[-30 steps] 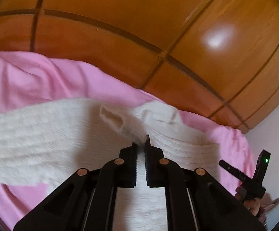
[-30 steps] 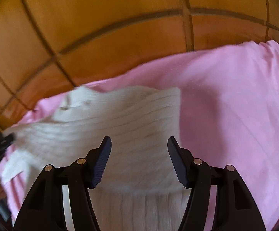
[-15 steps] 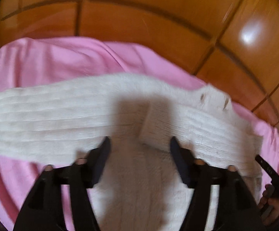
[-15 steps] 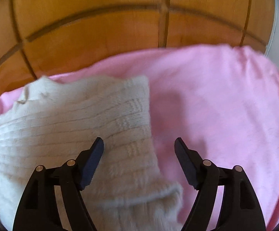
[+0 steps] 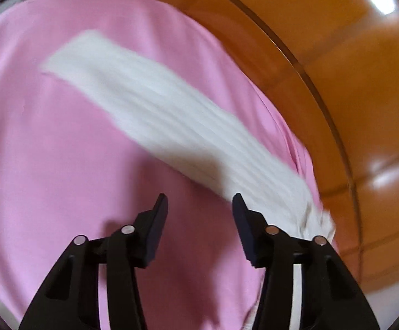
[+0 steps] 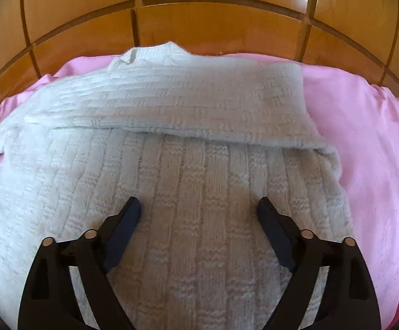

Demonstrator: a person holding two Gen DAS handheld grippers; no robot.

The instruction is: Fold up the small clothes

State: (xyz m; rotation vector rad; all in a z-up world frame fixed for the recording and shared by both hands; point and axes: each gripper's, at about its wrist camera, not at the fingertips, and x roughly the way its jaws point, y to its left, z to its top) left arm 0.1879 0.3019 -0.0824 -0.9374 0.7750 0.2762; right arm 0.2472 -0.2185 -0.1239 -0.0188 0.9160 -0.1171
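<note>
While my right gripper (image 6: pixel 196 214) hangs released over the sweater (image 6: pixel 172 181), jaws just widening, one sleeve (image 6: pixel 199 104) lies folded across its far part on the pink sheet (image 6: pixel 364 137). My left gripper (image 5: pixel 199 206), jaws just narrowing, grasps nothing; the other sleeve (image 5: pixel 158 110) stretches far-left.

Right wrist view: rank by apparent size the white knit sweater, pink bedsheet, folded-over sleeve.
1. White knit sweater, largest, though nearest the camera.
2. Pink bedsheet, visible part only.
3. Folded-over sleeve, smallest.
</note>
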